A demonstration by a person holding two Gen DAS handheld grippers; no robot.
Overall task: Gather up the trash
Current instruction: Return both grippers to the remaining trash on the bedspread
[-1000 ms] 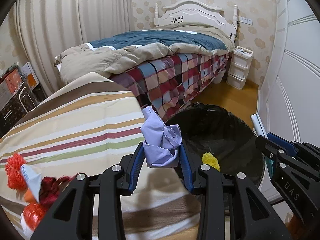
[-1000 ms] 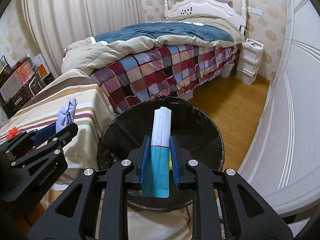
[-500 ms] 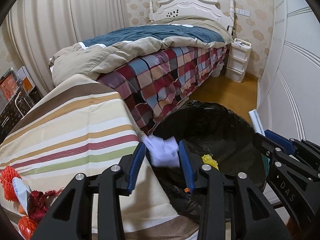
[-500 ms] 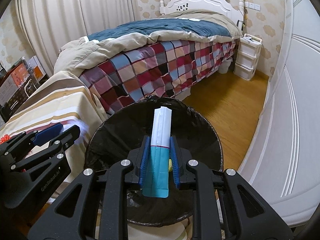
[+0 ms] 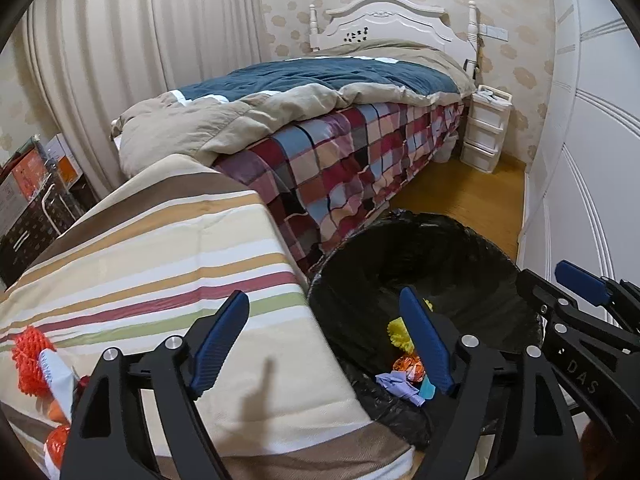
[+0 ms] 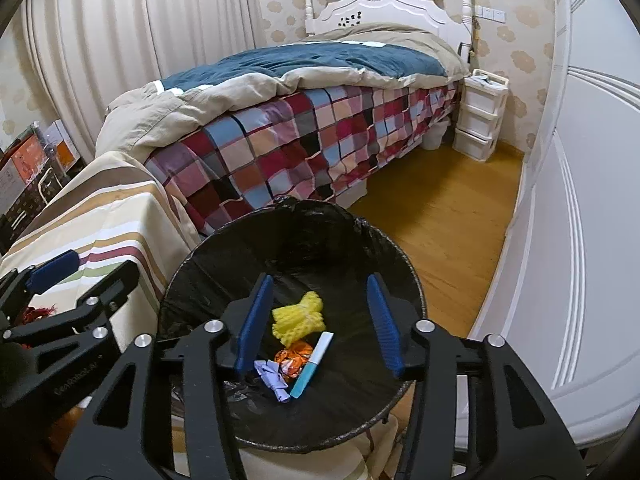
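Trash is lying at the bottom of the black-lined bin (image 6: 292, 240), which is standing on the floor against the corner of the striped cloth (image 5: 160, 248). In the right wrist view, a crumpled lilac tissue (image 6: 272, 376), a white and teal packet (image 6: 312, 364), an orange foil wrapper (image 6: 294, 356) and, just behind them, a yellow foam net (image 6: 298, 316) are resting together on the liner. The right gripper (image 6: 318, 320) is hanging over the bin mouth, its jaws opening with nothing between them. The left gripper (image 5: 324, 340) is hovering over the edge where cloth meets bin, its jaws also opening and gripping nothing; the tissue (image 5: 400, 386) is showing below its right finger, down in the bin. At the near left of the cloth, orange-red foam nets (image 5: 30, 356) and a white scrap are still waiting. Beyond the bin, a bed (image 6: 300, 140) with a checked cover and a beige and blue quilt is stretching to a white headboard (image 6: 380, 4), with a white drawer unit (image 6: 480, 120) beside it on the wooden floor (image 6: 440, 220).
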